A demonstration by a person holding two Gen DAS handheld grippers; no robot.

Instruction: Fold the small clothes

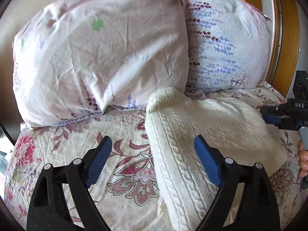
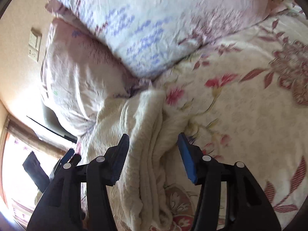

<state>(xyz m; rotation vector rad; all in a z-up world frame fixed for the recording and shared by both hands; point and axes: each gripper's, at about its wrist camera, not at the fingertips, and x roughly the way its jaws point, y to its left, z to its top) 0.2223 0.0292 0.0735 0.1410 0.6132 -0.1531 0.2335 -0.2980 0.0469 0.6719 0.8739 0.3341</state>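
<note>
A cream cable-knit sweater (image 1: 202, 134) lies folded on the floral bedspread (image 1: 115, 154), its far end against the pillows. My left gripper (image 1: 154, 154) is open just above the sweater's left folded edge, empty. In the right wrist view the sweater (image 2: 146, 134) shows as a bunched, layered strip. My right gripper (image 2: 154, 148) is open, its fingers on either side of that strip, holding nothing. The right gripper also shows at the right edge of the left wrist view (image 1: 277, 115), over the sweater's right side.
Two large pillows (image 1: 100, 57) (image 1: 227, 48) stand at the head of the bed behind the sweater. A wooden headboard (image 1: 288, 38) is at the far right. A wall with a switch plate (image 2: 34, 44) and a bright window (image 2: 19, 163) lie to the left.
</note>
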